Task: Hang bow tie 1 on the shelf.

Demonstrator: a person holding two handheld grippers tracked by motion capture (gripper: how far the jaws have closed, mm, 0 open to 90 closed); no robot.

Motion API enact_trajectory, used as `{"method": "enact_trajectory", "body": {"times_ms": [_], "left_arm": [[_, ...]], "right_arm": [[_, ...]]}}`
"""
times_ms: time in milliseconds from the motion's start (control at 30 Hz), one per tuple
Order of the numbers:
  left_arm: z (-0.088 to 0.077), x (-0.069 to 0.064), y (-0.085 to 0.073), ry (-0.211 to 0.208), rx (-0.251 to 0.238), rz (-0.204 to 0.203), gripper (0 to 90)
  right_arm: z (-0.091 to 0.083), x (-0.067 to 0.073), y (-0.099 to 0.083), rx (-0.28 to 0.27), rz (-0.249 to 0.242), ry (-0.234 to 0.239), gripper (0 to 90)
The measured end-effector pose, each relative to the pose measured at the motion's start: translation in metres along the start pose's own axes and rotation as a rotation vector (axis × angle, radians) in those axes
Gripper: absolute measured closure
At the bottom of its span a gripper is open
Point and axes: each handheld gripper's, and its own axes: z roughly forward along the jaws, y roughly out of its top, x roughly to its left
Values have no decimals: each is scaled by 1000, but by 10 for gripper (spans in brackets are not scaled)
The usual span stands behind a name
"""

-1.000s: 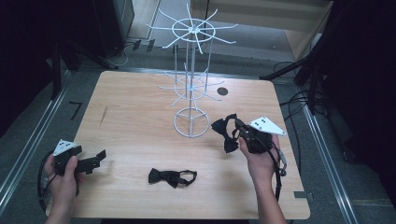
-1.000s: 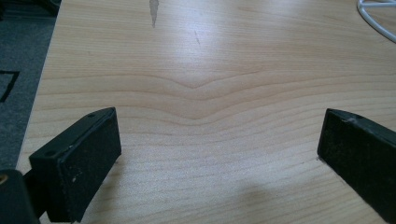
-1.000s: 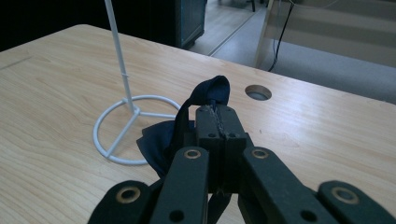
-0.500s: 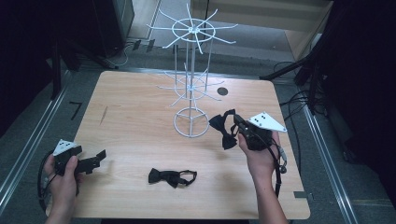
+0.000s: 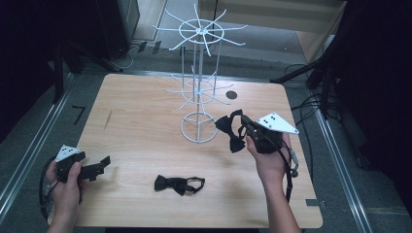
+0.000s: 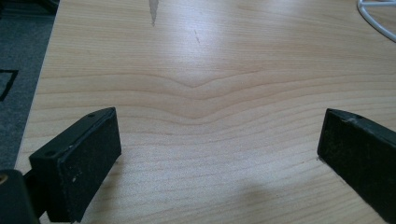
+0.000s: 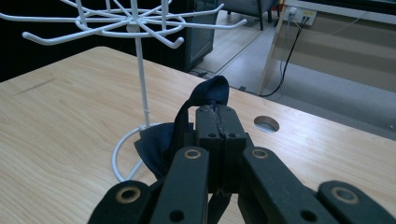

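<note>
Gripper (image 7: 217, 122) clamped on bow tie (image 7: 173, 140); rack (image 7: 135, 28) behind

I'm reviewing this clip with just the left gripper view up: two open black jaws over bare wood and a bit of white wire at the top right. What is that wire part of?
Observer: It is the ring base of a white wire display rack standing mid-table, with hooked arms on two tiers.
Operator: Is the other gripper doing anything?
Observer: Yes. The right gripper is shut on a dark bow tie, lifted off the table just right of the rack's base.
Operator: Anything else on the table?
Observer: A second bow tie lies flat near the front edge, between the two hands, with nothing touching it.
Operator: And is anything hanging on the rack?
Observer: No, every hook I can see is bare.
</note>
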Motion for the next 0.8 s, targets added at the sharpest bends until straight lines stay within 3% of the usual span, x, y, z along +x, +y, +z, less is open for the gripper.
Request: {"method": "enact_trajectory", "body": {"times_ms": [800], "left_arm": [[0, 0, 0, -2, 0, 1, 0]], "right_arm": [[-2, 9, 15, -35, -18, 20, 900]]}}
